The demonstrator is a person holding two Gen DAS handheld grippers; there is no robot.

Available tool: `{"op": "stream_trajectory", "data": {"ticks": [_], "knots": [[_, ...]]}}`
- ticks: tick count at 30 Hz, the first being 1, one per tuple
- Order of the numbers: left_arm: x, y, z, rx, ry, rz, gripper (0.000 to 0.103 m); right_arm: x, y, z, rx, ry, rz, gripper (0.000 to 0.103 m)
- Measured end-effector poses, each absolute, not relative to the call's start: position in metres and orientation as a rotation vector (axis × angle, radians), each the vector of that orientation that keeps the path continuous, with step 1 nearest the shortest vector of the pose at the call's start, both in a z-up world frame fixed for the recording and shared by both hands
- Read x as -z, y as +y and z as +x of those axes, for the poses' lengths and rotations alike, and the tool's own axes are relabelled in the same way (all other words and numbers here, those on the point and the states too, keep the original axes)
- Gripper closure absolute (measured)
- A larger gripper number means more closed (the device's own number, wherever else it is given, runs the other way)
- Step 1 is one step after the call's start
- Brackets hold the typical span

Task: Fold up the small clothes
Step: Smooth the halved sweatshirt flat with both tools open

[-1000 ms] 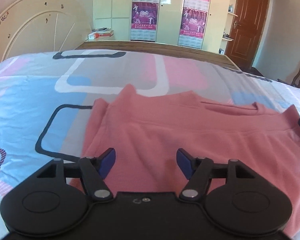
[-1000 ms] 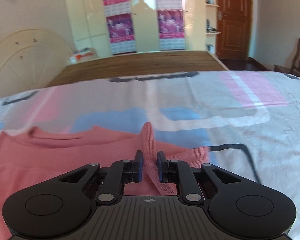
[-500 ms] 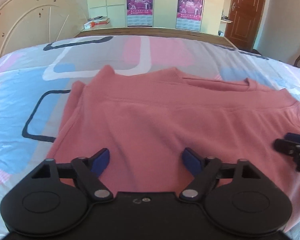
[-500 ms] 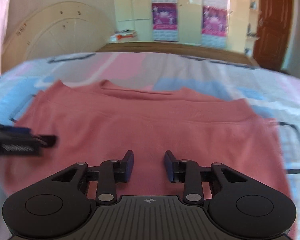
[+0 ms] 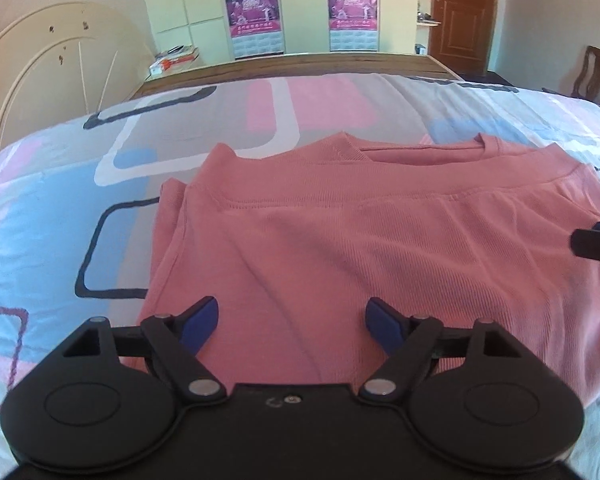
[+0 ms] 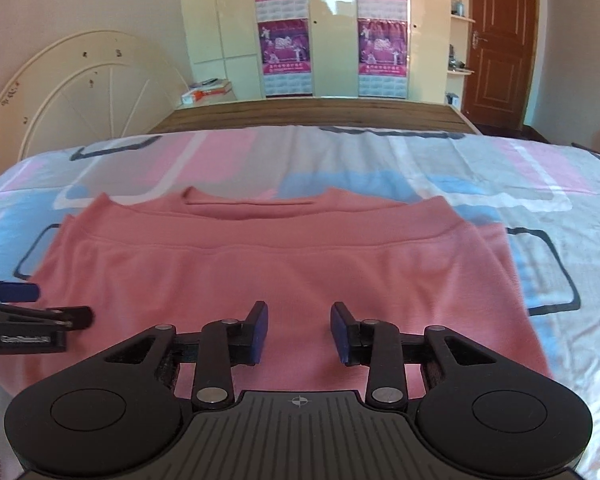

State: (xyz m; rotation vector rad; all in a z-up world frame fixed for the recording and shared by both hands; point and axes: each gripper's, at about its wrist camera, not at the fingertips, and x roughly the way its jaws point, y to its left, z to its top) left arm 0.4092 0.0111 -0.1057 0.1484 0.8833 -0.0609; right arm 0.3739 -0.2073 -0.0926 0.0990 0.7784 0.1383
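Note:
A salmon-pink knit garment (image 5: 340, 248) lies folded on the patterned bed sheet (image 5: 60, 200), its hem doubled up near the collar. It also shows in the right wrist view (image 6: 284, 264). My left gripper (image 5: 292, 326) is open and empty, held over the garment's near left part; it shows at the left edge of the right wrist view (image 6: 24, 308). My right gripper (image 6: 298, 334) is open and empty over the garment's near middle. Its tip shows at the right edge of the left wrist view (image 5: 598, 242).
The bed's wooden footboard (image 6: 312, 114) lies beyond the sheet. A cream headboard panel (image 6: 76, 92) leans on the wall at left. Wardrobe doors with posters (image 6: 328, 28) stand behind, a brown door (image 6: 500, 44) at right, a chair (image 5: 596, 76) at far right.
My right gripper let go of the garment's edge, opened and drew back toward me. My left gripper also drew back and stayed open. The garment now lies flat.

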Motion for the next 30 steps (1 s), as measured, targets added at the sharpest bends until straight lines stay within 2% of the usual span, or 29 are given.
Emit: {"op": "stream_trajectory", "data": {"ticks": [3,16,22,30], "knots": [[0.104,0.013,0.407,0.08,0.882,0.16,0.023,0.091,-0.19,0.371,-0.148,0.775,0.091,0.056],[0.115,0.025,0.401,0.096,0.887,0.189,0.019,0.12,-0.173,0.36,-0.099,0.857,0.062,0.056],[0.112,0.032,0.395,0.096,0.887,0.178,0.019,0.115,-0.176,0.347,-0.085,0.842,0.096,0.056],[0.119,0.039,0.389,0.099,0.908,0.168,0.014,0.126,-0.17,0.341,-0.071,0.876,0.067,0.046]]}}
